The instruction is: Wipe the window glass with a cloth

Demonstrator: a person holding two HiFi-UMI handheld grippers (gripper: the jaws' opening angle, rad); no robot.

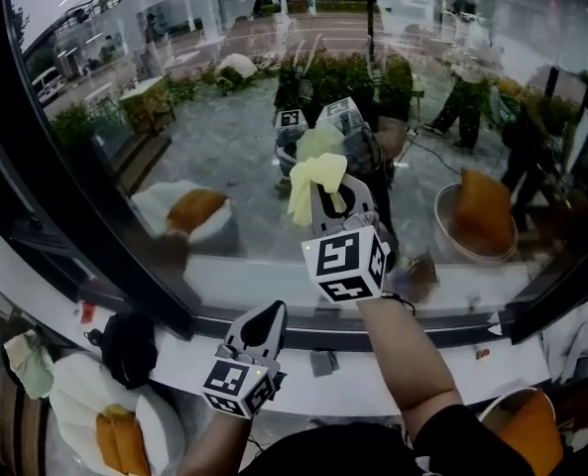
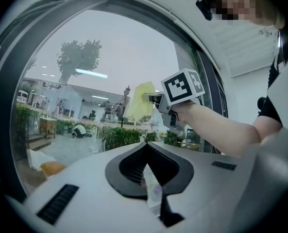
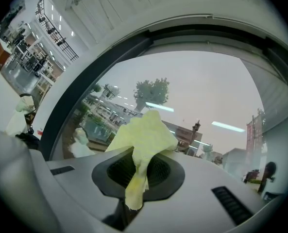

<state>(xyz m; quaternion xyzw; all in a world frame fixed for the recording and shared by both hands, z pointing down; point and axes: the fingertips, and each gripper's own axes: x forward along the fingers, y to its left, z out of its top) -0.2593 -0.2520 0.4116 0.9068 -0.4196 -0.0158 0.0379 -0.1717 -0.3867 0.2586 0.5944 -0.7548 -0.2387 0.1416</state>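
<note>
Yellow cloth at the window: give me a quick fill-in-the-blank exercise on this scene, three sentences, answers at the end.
1. The crumpled yellow cloth is clamped in the ___ gripper.
2. In the head view that gripper is held up at the window glass, while the left gripper sits ___ than it.
3. Outside the glass, the cushion on the white round seat is ___ in colour.

Missing words: right; lower; orange.

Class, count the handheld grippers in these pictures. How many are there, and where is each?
2. The left gripper is low, by the white sill; the right gripper is raised at the window glass, shut on the yellow cloth.
</note>
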